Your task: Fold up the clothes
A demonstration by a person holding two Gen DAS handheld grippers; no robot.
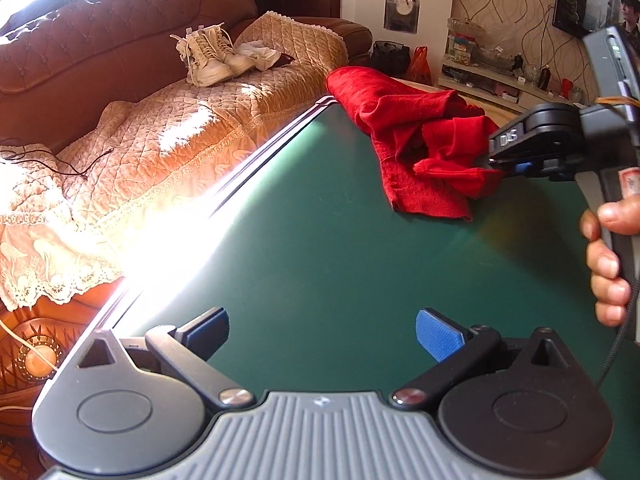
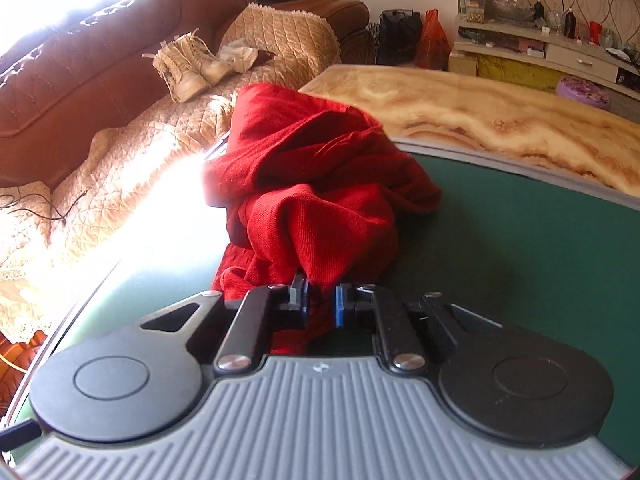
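1. A crumpled red garment lies in a heap on the green table top, near the table's far edge, with one hem spread flat toward the middle of the surface.

2. The right gripper has its blue pads pinched on a fold at the near end of the garment; red cloth fills the narrow gap between them and bunches up just beyond the fingertips.

3. Seen from the left wrist camera, the right gripper reaches in from the right edge of the view, its tip buried in the red cloth, while a hand wraps the grey handle below it (only the fingers show).

4. The left gripper hovers over bare green table with its jaws wide apart and nothing between them, well apart from the garment.

5. Strong sunlight washes out the left rim of the table and part of the quilted beige cover on the brown sofa beside it.

6. A pair of cream lace-up boots stands on the sofa seat, next to some loose white cloth.

7. Beyond the green top, a marbled tan surface runs toward a low shelf unit crowded with small objects against a patterned wall
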